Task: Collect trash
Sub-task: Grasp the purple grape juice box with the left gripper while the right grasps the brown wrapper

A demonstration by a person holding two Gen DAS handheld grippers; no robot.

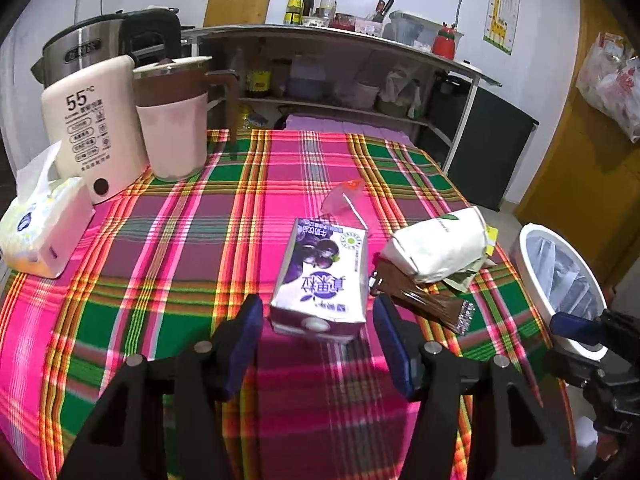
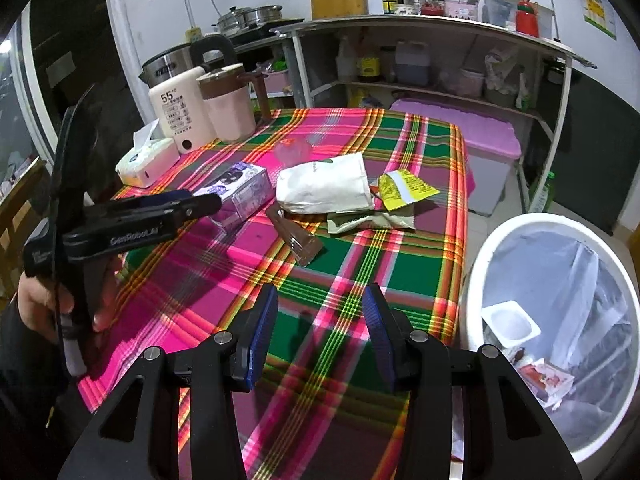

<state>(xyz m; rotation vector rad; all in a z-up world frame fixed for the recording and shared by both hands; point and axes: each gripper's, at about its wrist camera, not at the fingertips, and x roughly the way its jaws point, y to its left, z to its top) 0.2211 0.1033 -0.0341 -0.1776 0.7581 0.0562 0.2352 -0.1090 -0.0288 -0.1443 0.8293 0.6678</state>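
My left gripper (image 1: 318,354) stands open with nothing between its blue ribbed pads, and the purple milk carton (image 1: 320,276) lies flat on the table (image 1: 180,248) just ahead at twelve o'clock, its foil-capped end facing me. I judge the carton to be the next pick: I should come in low, straddle its narrow sides squarely, and close gently, since thin waxed card will buckle if I pinch a corner. My right gripper (image 2: 320,334) is open too and holds nothing, hovering over bare plaid cloth, with the white bin (image 2: 480,264) at three o'clock; its clear liner already holds a plastic cup and a wrapper. The cloth is soft woven fabric and may drag or wrinkle under a scraping finger. Beyond the carton, from my right gripper's view at twelve o'clock, lie a glossy brown foil wrapper (image 2: 298,240), a crumpled white paper bag (image 2: 324,186) and a yellow sachet (image 2: 404,188), all light, limp and slippery. Farther at ten o'clock stand a tissue pack (image 2: 146,162), a cream warmer (image 2: 178,106) and a pink jug (image 2: 228,108).
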